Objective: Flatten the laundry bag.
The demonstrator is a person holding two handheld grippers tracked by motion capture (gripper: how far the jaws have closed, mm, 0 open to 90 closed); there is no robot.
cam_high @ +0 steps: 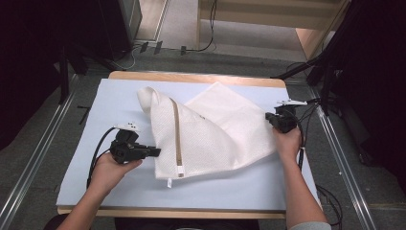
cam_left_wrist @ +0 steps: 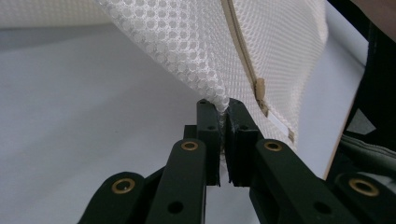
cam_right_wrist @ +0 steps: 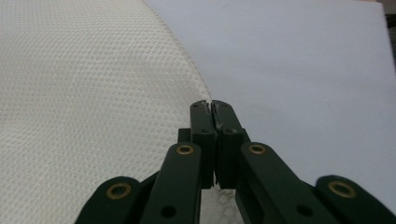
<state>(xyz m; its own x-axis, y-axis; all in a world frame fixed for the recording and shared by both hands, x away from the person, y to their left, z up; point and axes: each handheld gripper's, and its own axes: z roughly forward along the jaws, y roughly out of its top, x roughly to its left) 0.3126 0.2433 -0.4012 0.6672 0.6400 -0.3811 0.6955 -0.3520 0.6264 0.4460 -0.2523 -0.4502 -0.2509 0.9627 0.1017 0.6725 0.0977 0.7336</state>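
Left tool (cam_left_wrist: 223, 109) clamps mesh laundry bag (cam_high: 210, 136) edge; right tool (cam_right_wrist: 212, 108) pinches opposite edge. Judgement: pull apart evenly, low over worktop (cam_high: 119, 103), keeping zipper (cam_high: 177, 139) straight.

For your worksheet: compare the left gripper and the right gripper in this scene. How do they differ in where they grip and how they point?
The left gripper pinches the white mesh bag at its left edge, near the beige zipper; the right gripper pinches the bag's right edge, farther up the table. The left gripper points sideways towards the right; the right gripper points left towards the bag. The cloth rises from the left gripper but lies flat by the right one. Both are shut on the bag.
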